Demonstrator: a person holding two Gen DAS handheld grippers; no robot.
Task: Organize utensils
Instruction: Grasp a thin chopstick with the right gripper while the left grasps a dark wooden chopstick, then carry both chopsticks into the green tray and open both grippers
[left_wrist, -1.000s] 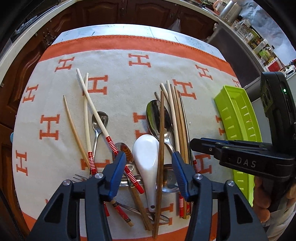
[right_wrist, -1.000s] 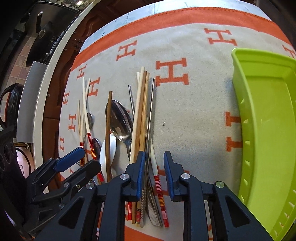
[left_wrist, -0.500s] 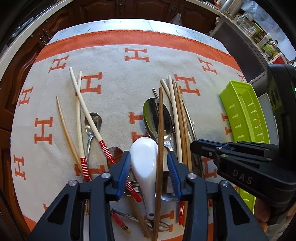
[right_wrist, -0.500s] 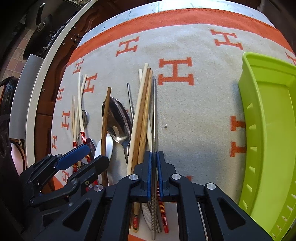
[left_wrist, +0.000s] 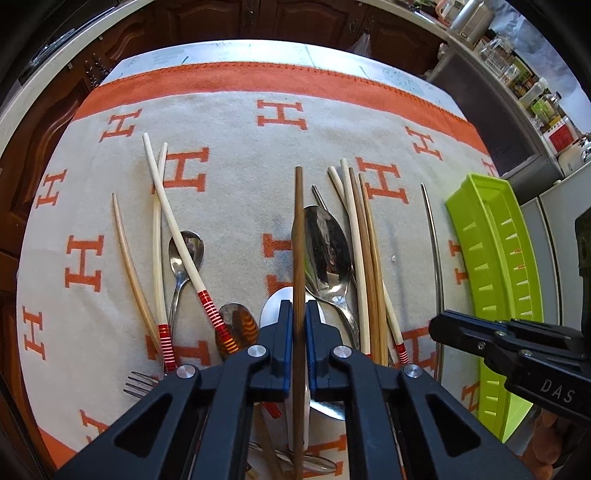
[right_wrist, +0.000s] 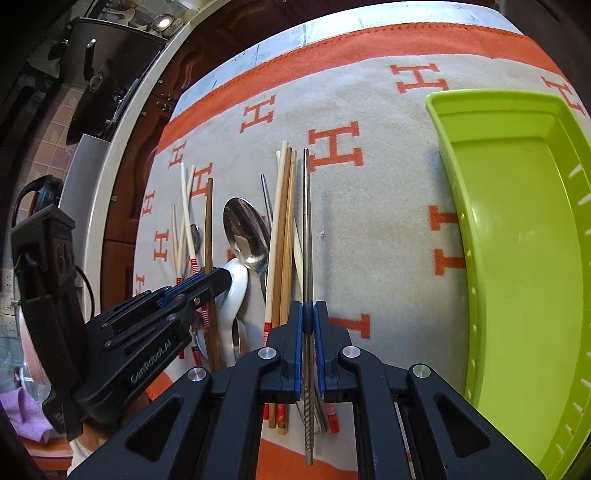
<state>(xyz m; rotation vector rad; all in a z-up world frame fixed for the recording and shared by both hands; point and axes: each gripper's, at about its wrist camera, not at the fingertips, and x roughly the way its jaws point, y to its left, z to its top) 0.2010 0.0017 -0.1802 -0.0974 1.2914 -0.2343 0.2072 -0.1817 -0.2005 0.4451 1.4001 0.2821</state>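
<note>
Left claw (left_wrist: 300, 321) — just closed, clenched on the brown chopstick (left_wrist: 298, 236) above the white spoon (right_wrist: 236, 284). Right claw (right_wrist: 308, 321) — clenched on the steel chopstick (right_wrist: 306, 221), beside the green tray (right_wrist: 517, 221).

Home kitchen. Dark carved wooden cabinets (left_wrist: 303, 22) along top of left-wrist frame; shelf of jars and bottles (left_wrist: 532, 85) upper right. Right-wrist frame: black pan (right_wrist: 107, 77) upper left, tiled wall. Table under orange-bordered cloth (left_wrist: 236, 147) strewn with chopsticks, spoons.
</note>
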